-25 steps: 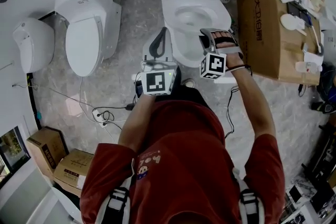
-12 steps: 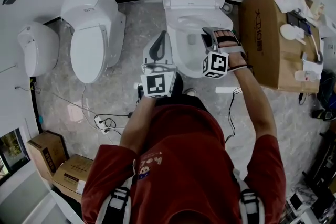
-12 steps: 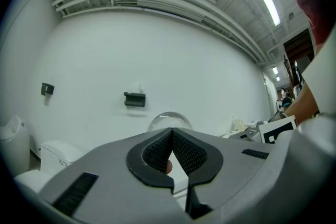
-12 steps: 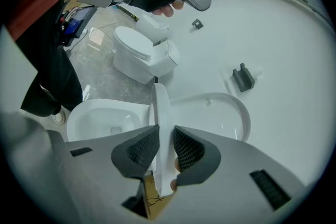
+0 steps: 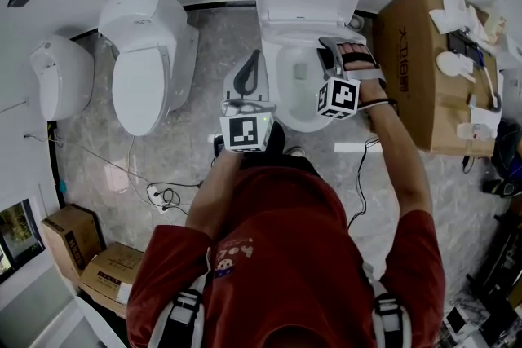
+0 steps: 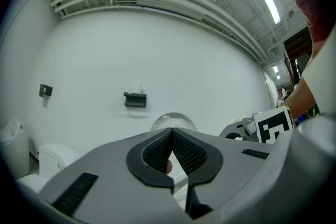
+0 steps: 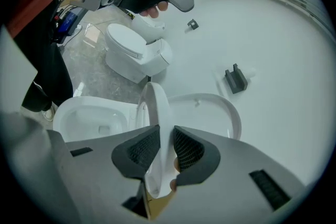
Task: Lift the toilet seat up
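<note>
Pinching the front rim of the white oval plastic toilet seat (image 7: pixel 155 105), which stands partly raised and edge-on between the white ceramic bowl (image 7: pixel 86 118) and the already upright white plastic lid (image 7: pixel 210 113), the right gripper (image 7: pixel 167 132), a grey hand-held two-jaw tool, has its jaws narrowly apart on that rim and has just been closing on it. Likely risk: the smooth, thin rim slips from the mesh pads as the swing steepens and the seat slams onto the bowl; overdriven, it bangs the lid. The left gripper (image 6: pixel 170 131) faces the wall, jaw tips together, holding nothing.
</note>
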Demonstrator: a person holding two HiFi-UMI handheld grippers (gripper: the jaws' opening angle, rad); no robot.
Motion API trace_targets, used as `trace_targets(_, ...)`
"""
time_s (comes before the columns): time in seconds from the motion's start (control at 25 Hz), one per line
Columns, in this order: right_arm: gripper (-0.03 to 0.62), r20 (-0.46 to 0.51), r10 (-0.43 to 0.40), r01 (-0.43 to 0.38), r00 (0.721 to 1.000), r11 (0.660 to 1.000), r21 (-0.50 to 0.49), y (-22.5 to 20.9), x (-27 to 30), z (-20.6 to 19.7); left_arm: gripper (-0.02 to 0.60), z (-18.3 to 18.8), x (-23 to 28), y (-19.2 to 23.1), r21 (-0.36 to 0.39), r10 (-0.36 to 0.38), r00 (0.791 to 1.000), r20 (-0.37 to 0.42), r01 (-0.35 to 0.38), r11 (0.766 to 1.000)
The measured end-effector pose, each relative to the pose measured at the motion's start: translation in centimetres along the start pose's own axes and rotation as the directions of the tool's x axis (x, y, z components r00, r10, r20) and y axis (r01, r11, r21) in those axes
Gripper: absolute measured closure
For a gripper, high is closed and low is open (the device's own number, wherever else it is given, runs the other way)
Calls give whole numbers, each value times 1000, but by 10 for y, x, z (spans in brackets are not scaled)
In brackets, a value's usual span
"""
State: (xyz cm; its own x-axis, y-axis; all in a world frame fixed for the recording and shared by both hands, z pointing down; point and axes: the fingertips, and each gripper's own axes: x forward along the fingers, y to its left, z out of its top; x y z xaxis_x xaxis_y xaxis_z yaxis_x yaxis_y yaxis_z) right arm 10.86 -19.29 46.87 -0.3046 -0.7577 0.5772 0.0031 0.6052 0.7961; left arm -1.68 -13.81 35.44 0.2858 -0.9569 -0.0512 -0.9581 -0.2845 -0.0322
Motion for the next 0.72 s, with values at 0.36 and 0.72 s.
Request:
trace_targets(0.36,513,5,-39,39,999,999,-5,-32,19,-3,572,-9,19,12,14,5,1000,-28,-4,1000)
trace_targets(0.72,516,-18,-80,80,997,997,-14,-69,43,-12,572,-5,40,29,2,31,1000,-4,-31,1000)
